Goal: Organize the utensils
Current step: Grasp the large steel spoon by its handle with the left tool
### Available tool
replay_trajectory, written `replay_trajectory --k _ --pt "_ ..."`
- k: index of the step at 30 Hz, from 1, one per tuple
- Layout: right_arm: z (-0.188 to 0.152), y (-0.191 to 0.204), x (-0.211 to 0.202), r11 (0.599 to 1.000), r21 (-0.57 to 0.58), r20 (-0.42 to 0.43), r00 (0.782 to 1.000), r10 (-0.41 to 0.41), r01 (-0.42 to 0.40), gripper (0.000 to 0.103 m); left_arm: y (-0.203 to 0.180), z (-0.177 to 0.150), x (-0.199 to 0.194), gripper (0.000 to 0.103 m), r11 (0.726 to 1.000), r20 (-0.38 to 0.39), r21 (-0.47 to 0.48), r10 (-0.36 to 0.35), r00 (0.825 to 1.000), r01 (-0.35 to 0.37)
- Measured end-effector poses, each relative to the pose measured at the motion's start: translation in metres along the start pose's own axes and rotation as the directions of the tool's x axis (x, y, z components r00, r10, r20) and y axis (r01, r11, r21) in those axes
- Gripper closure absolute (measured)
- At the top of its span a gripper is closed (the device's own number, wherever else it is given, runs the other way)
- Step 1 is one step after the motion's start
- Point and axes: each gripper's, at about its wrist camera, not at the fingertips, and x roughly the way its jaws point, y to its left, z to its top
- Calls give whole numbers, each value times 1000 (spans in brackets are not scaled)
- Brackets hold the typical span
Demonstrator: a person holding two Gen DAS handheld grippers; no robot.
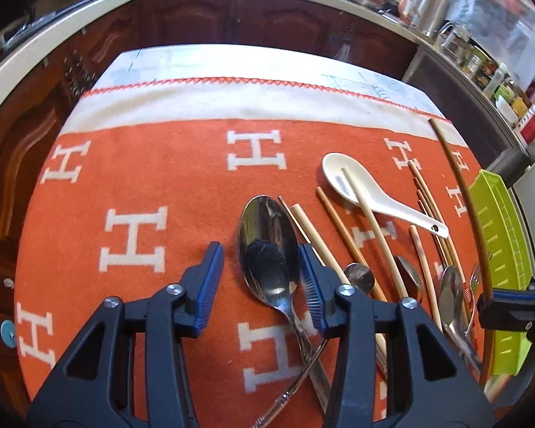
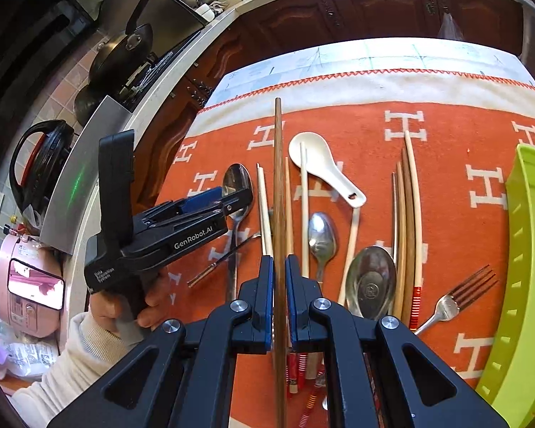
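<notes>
A large metal spoon [image 1: 267, 246] lies on the orange H-patterned cloth [image 1: 132, 178]. Its bowl sits between the blue pads of my left gripper [image 1: 262, 278]. The right pad touches the bowl's edge and the left pad stands clear, so the gripper is open. My right gripper [image 2: 278, 285] is shut on a long dark brown chopstick [image 2: 277, 178], held above the cloth and pointing away. Beside it lie several pale chopsticks [image 2: 410, 214], a white ceramic spoon [image 2: 317, 164], two smaller metal spoons [image 2: 322, 239] and a fork [image 2: 456, 299]. The left gripper [image 2: 232, 196] also shows in the right wrist view, over the large spoon.
A lime green slotted tray [image 2: 528, 249] stands at the cloth's right edge. Dark wooden cabinets [image 1: 267, 18] and a pale countertop ring the table. Pans [image 2: 125, 53], a black kettle [image 2: 42, 164] and a pink cooker [image 2: 28, 285] sit at the left. A cream sleeve [image 2: 71, 349] holds the left gripper.
</notes>
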Motion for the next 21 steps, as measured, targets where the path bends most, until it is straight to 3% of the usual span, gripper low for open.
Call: replay_trajectory --k 2,6,15,21 --pt "-2 -5 3 1000 11 -3 1000 -1 1 97 0 -1 0 89 1000 11 0 -15 1000 15" --pt "-5 -12 9 999 32 -11 1000 4 -3 97 4 -2 -3 100 998 31 -46 -49 998 50" --pt "-12 -18 -2 998 53 18 1000 18 -19 97 17 -17 -35 102 998 35 -67 -5 999 7" --pt "-25 -16 -18 997 65 42 999 30 -33 97 25 -34 -93 102 998 78 -60 31 996 -26"
